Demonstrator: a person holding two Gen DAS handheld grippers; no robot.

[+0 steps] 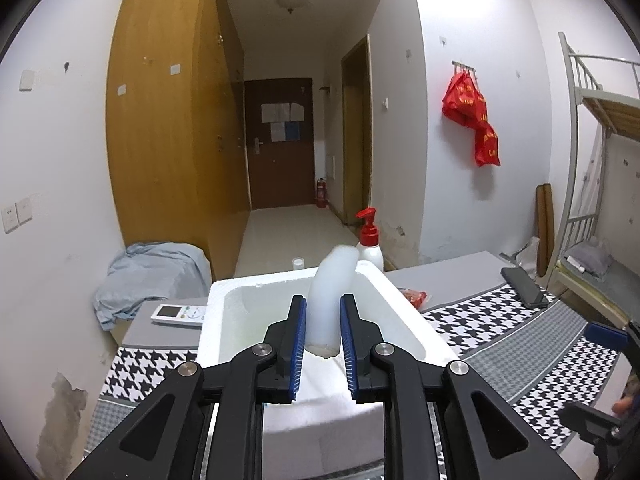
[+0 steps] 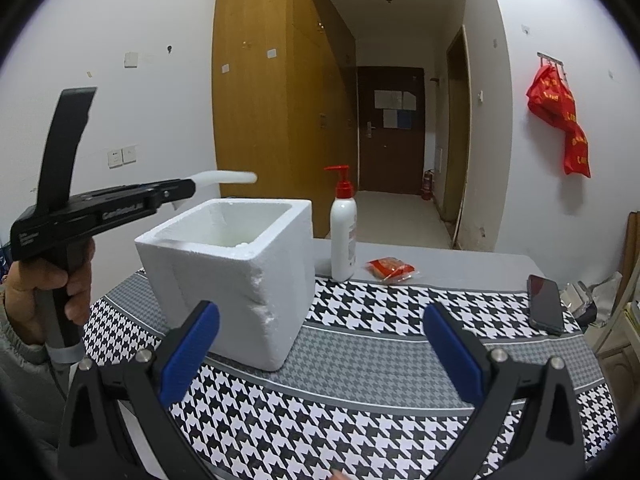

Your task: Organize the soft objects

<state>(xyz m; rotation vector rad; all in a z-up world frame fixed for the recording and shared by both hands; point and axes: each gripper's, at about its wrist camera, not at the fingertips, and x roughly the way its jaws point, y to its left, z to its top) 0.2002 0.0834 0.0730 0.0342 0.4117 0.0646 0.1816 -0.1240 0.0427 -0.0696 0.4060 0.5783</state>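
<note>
Left gripper (image 1: 323, 312): pads clamped on white foam tube (image 1: 330, 296), centre frame above foam box (image 2: 224, 276). Right gripper (image 2: 320, 344): wide apart, empty. Pump bottle (image 2: 343, 236) (label unreadable); gripper lettering blurred.

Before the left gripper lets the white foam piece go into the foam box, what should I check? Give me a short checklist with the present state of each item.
1. Left gripper pads press on white foam piece: ok.
2. Piece is above the foam box opening: ok.
3. Box stands upright on the table: ok.
4. Right gripper open, clear of box: ok.
5. Room left inside box: cannot tell.
</note>
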